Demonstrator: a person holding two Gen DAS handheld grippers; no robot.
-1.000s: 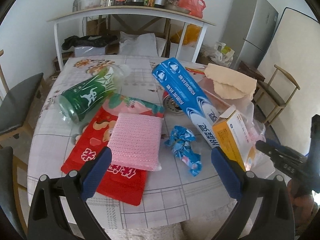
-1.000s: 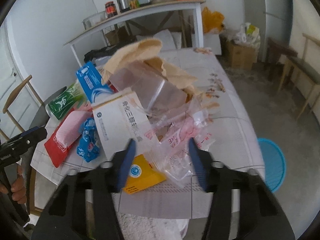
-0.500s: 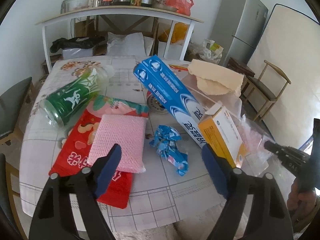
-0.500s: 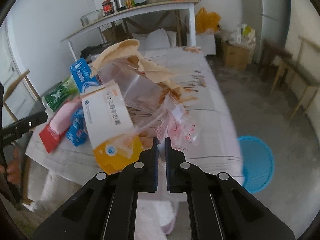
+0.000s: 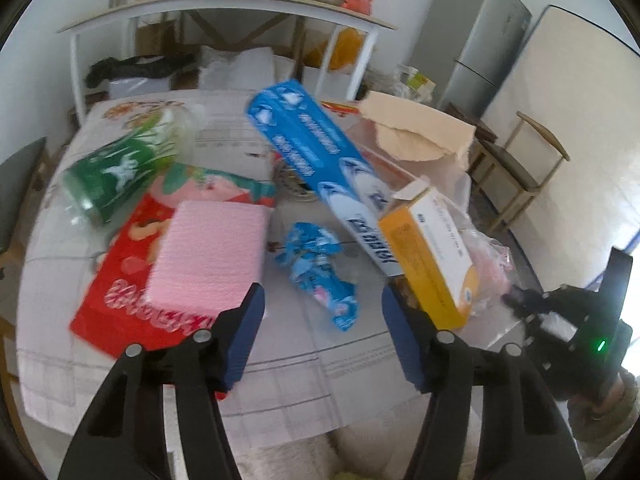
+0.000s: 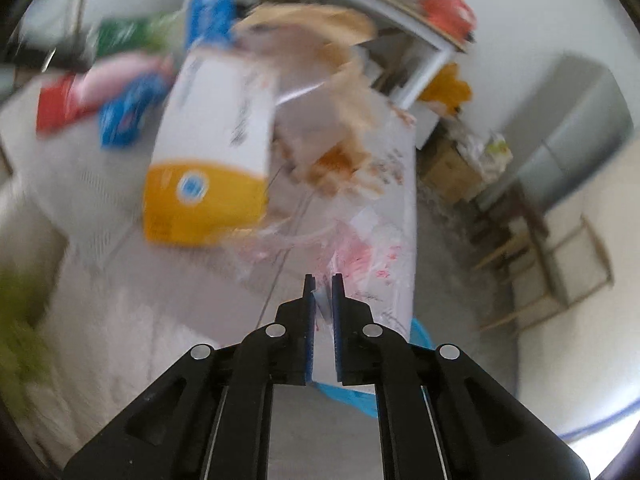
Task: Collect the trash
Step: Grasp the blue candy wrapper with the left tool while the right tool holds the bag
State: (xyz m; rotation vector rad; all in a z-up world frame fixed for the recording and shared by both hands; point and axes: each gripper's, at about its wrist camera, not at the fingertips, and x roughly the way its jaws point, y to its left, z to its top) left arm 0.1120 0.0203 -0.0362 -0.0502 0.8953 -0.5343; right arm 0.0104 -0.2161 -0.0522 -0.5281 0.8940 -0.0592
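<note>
The right gripper (image 6: 322, 294) is nearly closed, pinching the edge of a clear plastic bag (image 6: 356, 248) that trails ahead of its jaws. The left gripper (image 5: 322, 314), half open with jaws just narrowing and nothing between them, is the nearer to the one crumpled blue wrapper (image 5: 320, 272), which lies just ahead between its jaws, long axis slanting away to the left. Also ahead: one pink sponge (image 5: 212, 256), one green bottle (image 5: 116, 172), one long blue box (image 5: 320, 168) and one yellow box (image 5: 434, 256).
</note>
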